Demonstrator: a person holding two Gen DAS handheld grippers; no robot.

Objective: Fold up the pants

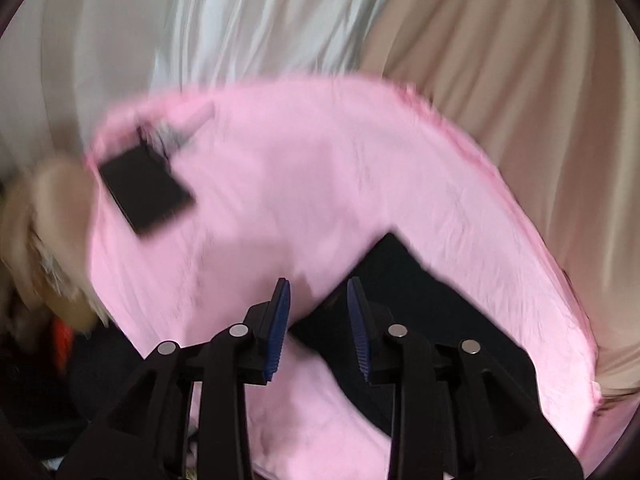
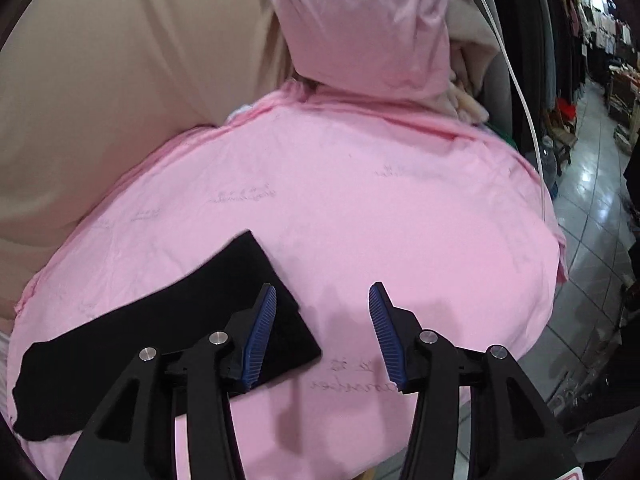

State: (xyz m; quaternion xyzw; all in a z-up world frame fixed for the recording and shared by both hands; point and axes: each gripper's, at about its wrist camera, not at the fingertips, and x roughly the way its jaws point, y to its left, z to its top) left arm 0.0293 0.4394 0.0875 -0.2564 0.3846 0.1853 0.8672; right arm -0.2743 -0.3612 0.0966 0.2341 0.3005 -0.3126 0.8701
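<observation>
Folded black pants [image 2: 160, 328] lie flat on a pink cloth [image 2: 360, 200] that covers the work surface. In the right wrist view my right gripper [image 2: 323, 287] hovers at their right end, open, with only pink cloth showing between its blue pads; its left finger [image 2: 260, 320] overlaps the pants. In the left wrist view the black pants [image 1: 404, 280] lie just beyond and under my left gripper [image 1: 318, 282]. Its jaws stand a little apart and press on nothing. The picture is blurred.
A flat black rectangle [image 1: 146, 192] rests on the pink cloth [image 1: 320, 160] at the left, beside a blurred hand [image 1: 48, 220]. Beige fabric [image 2: 100, 80] and a white drape [image 1: 240, 20] hang behind. Another pink garment [image 2: 360, 20] hangs above. Tiled floor [image 2: 592, 160] and clothing racks [image 2: 560, 20] are to the right.
</observation>
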